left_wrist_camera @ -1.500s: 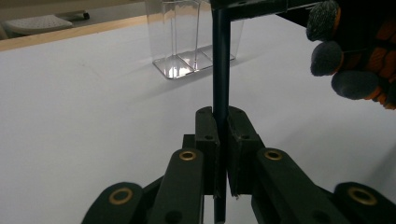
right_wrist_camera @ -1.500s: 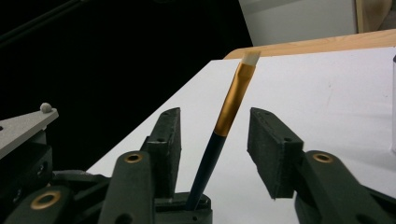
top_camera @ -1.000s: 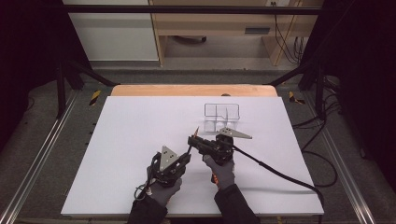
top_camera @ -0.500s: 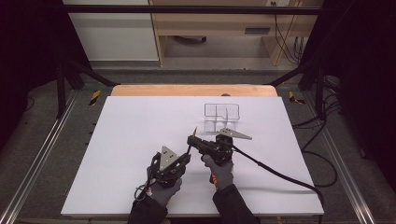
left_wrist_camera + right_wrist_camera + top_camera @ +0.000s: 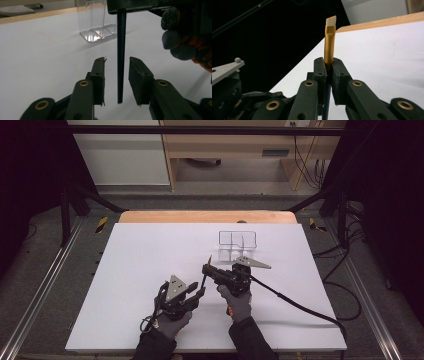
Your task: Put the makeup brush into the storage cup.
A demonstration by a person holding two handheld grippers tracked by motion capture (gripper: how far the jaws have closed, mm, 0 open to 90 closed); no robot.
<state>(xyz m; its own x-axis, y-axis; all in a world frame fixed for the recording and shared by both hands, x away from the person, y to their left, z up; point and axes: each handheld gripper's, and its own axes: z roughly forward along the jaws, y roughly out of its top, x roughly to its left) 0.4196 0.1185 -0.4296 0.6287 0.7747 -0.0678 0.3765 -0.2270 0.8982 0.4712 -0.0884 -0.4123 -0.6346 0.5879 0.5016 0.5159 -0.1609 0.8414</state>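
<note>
Brush handoff above the counter (image 5: 130,270).
Scene unchanged: right hand-held gripper (image 5: 329,65) pinches brush (image 5: 330,42); left hand-held gripper (image 5: 117,75) spread around its handle, clear box (image 5: 237,244) at 1 o'clock.

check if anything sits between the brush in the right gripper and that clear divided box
Nothing visible does. The right gripper is shut on the brush, and bare white table lies between it and the clear box. The open left gripper sits nearer the person.
</note>
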